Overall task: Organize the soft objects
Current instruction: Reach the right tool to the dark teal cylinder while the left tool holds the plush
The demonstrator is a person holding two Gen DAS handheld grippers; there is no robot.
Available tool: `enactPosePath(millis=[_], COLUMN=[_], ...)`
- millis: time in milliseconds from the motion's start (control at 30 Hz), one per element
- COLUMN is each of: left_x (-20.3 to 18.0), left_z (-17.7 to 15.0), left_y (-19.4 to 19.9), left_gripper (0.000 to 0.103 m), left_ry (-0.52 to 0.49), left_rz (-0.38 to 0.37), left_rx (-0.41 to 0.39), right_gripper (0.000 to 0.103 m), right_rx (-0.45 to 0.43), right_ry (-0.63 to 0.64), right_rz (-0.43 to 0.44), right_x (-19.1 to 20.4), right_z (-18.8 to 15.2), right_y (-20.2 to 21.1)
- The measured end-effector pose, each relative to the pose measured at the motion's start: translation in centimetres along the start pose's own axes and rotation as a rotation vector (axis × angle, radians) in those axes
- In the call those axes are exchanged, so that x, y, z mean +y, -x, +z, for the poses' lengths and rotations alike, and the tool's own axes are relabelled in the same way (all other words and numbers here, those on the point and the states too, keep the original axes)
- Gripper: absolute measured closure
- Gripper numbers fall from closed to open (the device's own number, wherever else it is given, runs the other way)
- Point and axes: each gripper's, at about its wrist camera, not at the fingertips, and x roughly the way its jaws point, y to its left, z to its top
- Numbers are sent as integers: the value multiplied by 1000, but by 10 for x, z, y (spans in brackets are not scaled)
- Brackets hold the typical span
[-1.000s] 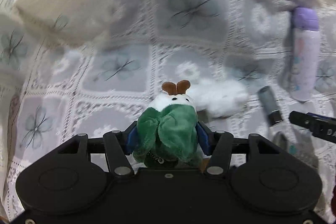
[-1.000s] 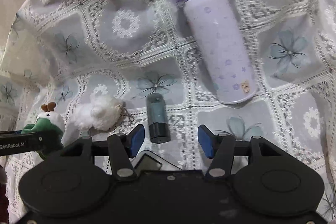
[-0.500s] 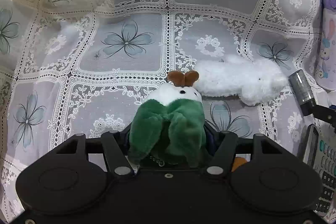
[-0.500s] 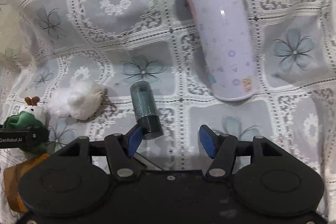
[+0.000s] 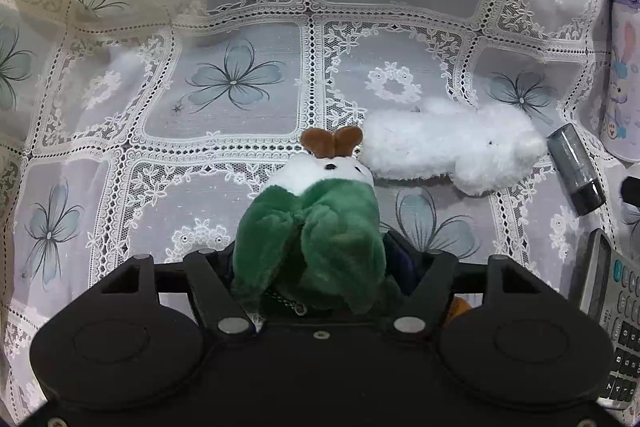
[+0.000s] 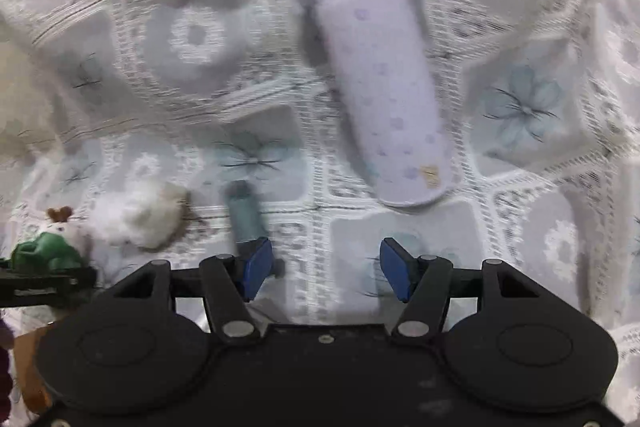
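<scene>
Over the lace tablecloth (image 5: 240, 131), left gripper (image 5: 316, 267) pinching the green plush toy (image 5: 312, 239), its long axis near-to-far, brown antlers pointing away, white plush toy (image 5: 452, 151) lying crosswise just right, right gripper (image 6: 324, 267) spread wide, empty.

The plush toy (image 5: 316, 215) sits between the fingers of the left hand-held gripper (image 5: 316, 263), its head pointing away over the lace cloth (image 5: 240, 131). Just beyond and to its right lies the fluffy toy (image 5: 452, 151), stretched crosswise (whether the two touch cannot be told). Right of that lies the small cylinder (image 5: 576, 171), then the bottle (image 5: 624, 75) at the far right edge. The calculator (image 5: 616, 315) lies nearer, at the right. The right hand-held gripper (image 6: 324, 269) hangs over the cloth, the cylinder just ahead of its left finger and the bottle farther ahead.
</scene>
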Motion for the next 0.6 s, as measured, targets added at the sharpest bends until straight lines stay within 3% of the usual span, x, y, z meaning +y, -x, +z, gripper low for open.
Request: enactPosePath(millis=[200, 600], left_x=[1, 0], left_z=[0, -1], left_y=[2, 3], left_gripper=[38, 34], left_ry=[-1, 5], left_rz=[-13, -27], left_rx=[-2, -5], right_gripper=[44, 43], right_rx=[24, 69], right_ry=[51, 163], right_rz=[27, -36], right_x=[22, 16], right_z=[2, 1], right_y=[-17, -17])
